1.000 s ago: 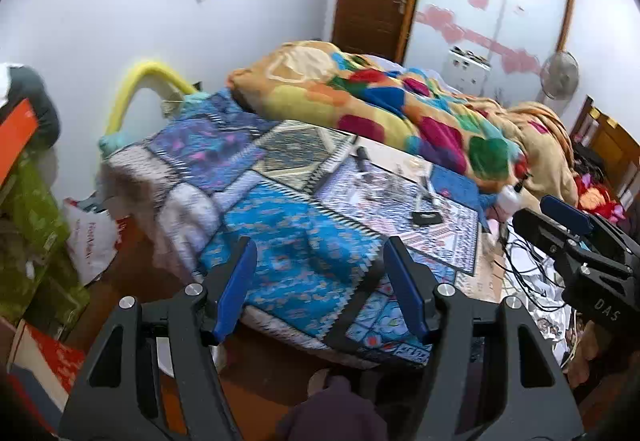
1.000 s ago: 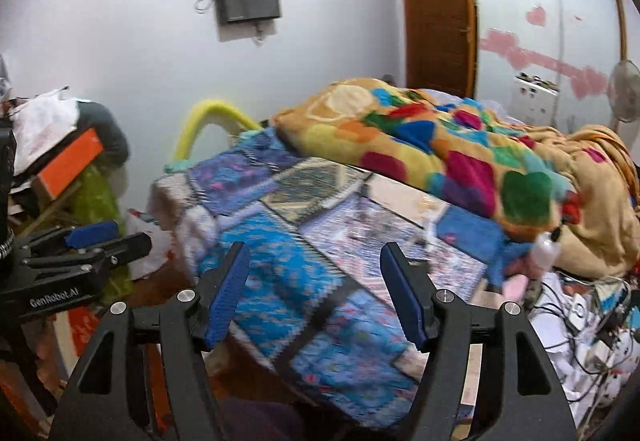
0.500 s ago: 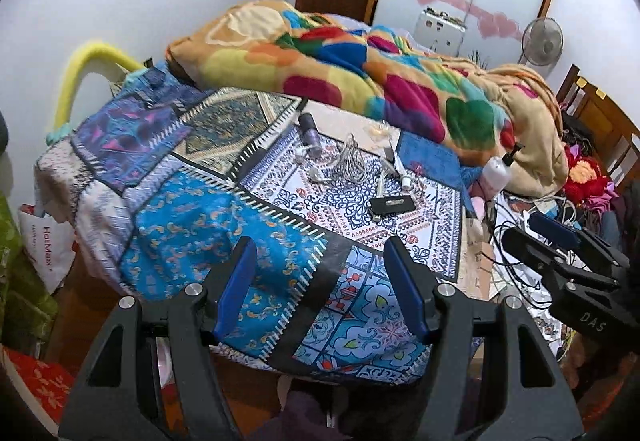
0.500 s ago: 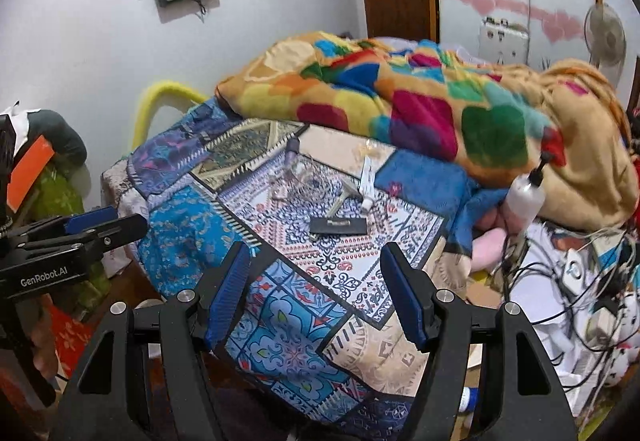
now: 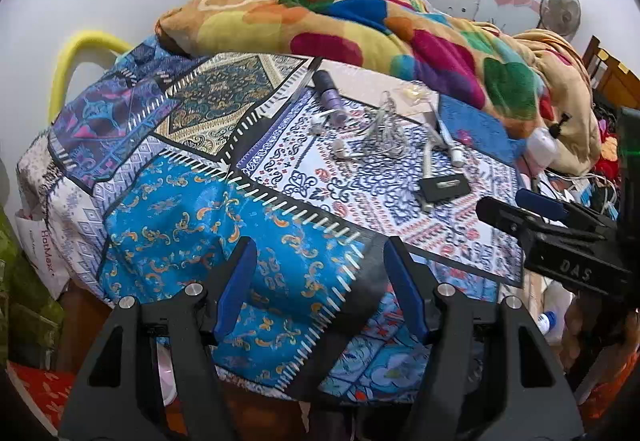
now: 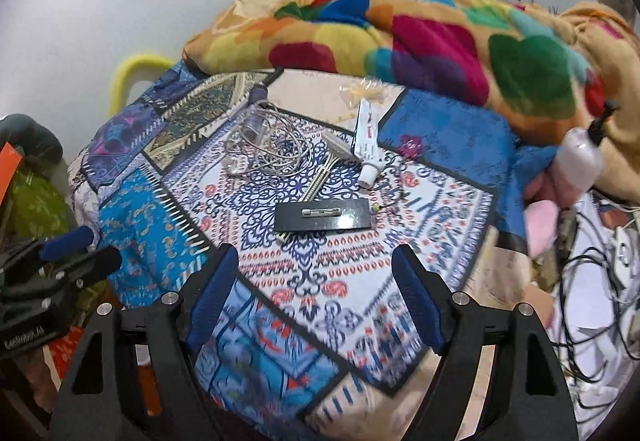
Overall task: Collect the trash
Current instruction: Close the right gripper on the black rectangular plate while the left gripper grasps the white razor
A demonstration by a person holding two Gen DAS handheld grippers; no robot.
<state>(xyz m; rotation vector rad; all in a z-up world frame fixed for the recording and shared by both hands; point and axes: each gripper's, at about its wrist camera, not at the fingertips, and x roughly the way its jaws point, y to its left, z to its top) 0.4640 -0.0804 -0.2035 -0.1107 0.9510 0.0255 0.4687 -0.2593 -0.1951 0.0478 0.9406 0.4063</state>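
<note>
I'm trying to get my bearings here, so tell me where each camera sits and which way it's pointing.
Left wrist: rides the left gripper, tilted down over the patchwork bedspread; its open fingers frame the bottom, the right gripper enters at right.
Right wrist: rides the right gripper, jaws opening, nothing between them; the left gripper shows at left.
Shared: the black card, tangled cable and white tube.

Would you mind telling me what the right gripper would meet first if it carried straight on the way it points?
Probably the patterned bedspread itself: the open, empty right gripper aims at bare cloth just short of the flat black case, though depth is unclear.
</note>
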